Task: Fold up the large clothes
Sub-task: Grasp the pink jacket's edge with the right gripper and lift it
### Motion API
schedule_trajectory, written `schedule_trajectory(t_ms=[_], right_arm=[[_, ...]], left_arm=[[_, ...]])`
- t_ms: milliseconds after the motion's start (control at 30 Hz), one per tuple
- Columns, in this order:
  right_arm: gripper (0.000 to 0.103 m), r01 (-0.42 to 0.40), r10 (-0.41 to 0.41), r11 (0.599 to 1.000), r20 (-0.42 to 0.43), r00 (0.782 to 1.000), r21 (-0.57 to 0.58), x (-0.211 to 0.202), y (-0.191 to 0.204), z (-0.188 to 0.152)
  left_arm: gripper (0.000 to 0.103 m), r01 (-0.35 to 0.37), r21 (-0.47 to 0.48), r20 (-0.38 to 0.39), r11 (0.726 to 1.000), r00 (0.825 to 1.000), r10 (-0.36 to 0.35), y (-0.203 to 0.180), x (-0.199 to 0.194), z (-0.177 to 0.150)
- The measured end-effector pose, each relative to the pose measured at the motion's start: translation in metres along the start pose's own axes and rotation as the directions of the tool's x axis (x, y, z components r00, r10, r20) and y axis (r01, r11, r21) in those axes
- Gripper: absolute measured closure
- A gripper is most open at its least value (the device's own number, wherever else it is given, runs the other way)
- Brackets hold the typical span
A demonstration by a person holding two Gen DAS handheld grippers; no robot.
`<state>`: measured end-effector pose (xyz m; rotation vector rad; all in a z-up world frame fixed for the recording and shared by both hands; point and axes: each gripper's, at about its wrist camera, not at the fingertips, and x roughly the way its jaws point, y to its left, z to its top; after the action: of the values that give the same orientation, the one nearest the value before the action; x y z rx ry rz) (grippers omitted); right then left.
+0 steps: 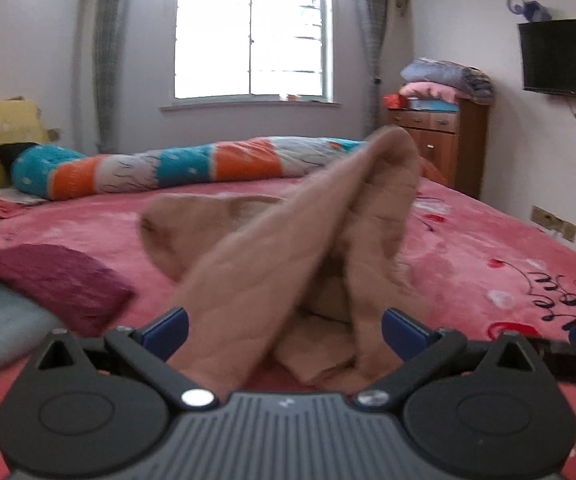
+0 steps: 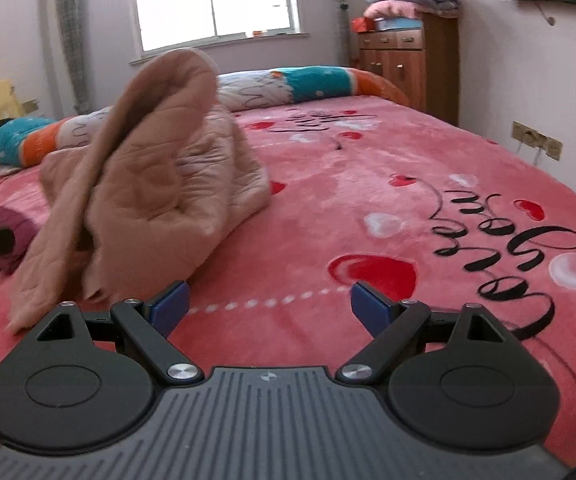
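Pink bed [image 2: 328,184]: tan garment [image 2: 148,168] heaped; both grippers open.

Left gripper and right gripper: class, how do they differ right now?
The tan quilted garment rises between the left gripper's jaws; only pink bedspread shows between the right gripper's jaws, with the garment off to its left. Both have blue pads, spread wide.

window [image 1: 250,36] glare, blurred garment [image 1: 288,240]

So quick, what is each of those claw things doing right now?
Left gripper: open, tan quilted garment lies between its fingers, not clamped.
Right gripper: open, holding nothing, over the pink bedspread.
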<state>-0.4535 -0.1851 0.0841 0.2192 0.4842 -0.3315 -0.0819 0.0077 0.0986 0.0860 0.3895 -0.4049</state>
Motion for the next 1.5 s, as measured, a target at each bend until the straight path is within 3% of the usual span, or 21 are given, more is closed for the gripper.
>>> schedule_trajectory(t_ms=[200, 333, 467, 533, 600, 700, 833, 967, 1200, 1400, 1467, 1500], right_arm=[[0.000, 0.086, -0.083, 0.988, -0.029, 0.996, 0.128, 0.020, -0.036, 0.011], [0.000, 0.098, -0.091, 0.975, -0.044, 0.995, 0.201, 0.023, -0.059, 0.012], [0.000, 0.095, -0.082, 0.964, -0.061, 0.995, 0.250, 0.028, -0.077, 0.013], [0.000, 0.097, -0.081, 0.957, -0.067, 0.994, 0.273, 0.030, -0.084, 0.013], [0.000, 0.095, -0.081, 0.948, -0.058, 0.995, 0.303, 0.030, -0.091, 0.014], [0.000, 0.100, -0.088, 0.934, -0.051, 0.995, 0.343, 0.030, -0.102, 0.015], [0.000, 0.105, -0.088, 0.908, -0.061, 0.994, 0.405, 0.031, -0.117, 0.014], [0.000, 0.116, -0.104, 0.886, -0.053, 0.993, 0.448, 0.028, -0.128, 0.011], [0.000, 0.111, -0.113, 0.870, -0.025, 0.993, 0.480, 0.022, -0.136, 0.010], [0.000, -0.064, 0.054, 0.918, 0.036, 0.998, 0.391, 0.015, -0.109, 0.016], [0.000, -0.154, 0.142, 0.928, 0.059, 0.988, 0.340, 0.008, -0.090, 0.021], [0.000, -0.189, 0.175, 0.930, 0.071, 0.982, 0.314, 0.005, -0.081, 0.025]], left_arm=[[0.008, 0.066, 0.001, -0.055, 0.998, 0.996, -0.065, -0.032, 0.049, -0.008], [0.021, 0.087, 0.015, -0.096, 0.996, 0.992, -0.085, -0.050, 0.080, -0.007], [0.025, 0.091, -0.013, -0.083, 0.996, 0.992, -0.092, -0.056, 0.099, 0.000], [0.042, 0.101, -0.013, -0.084, 0.995, 0.991, -0.102, -0.061, 0.104, 0.002], [0.051, 0.113, -0.004, -0.090, 0.994, 0.990, -0.113, -0.068, 0.103, 0.002], [0.074, 0.150, -0.002, -0.092, 0.989, 0.985, -0.149, -0.074, 0.098, 0.001], [0.083, 0.200, -0.053, -0.093, 0.978, 0.975, -0.204, -0.076, 0.091, 0.005], [0.086, 0.266, -0.032, -0.091, 0.963, 0.959, -0.268, -0.087, 0.076, 0.008], [0.086, 0.301, 0.016, -0.117, 0.953, 0.947, -0.298, -0.101, 0.061, -0.007], [0.085, 0.298, 0.002, -0.159, 0.954, 0.942, -0.294, -0.084, 0.058, -0.026], [0.076, 0.293, -0.026, -0.145, 0.956, 0.945, -0.293, -0.072, 0.045, -0.029], [0.063, 0.293, -0.037, -0.142, 0.955, 0.945, -0.295, -0.065, 0.038, -0.031]])
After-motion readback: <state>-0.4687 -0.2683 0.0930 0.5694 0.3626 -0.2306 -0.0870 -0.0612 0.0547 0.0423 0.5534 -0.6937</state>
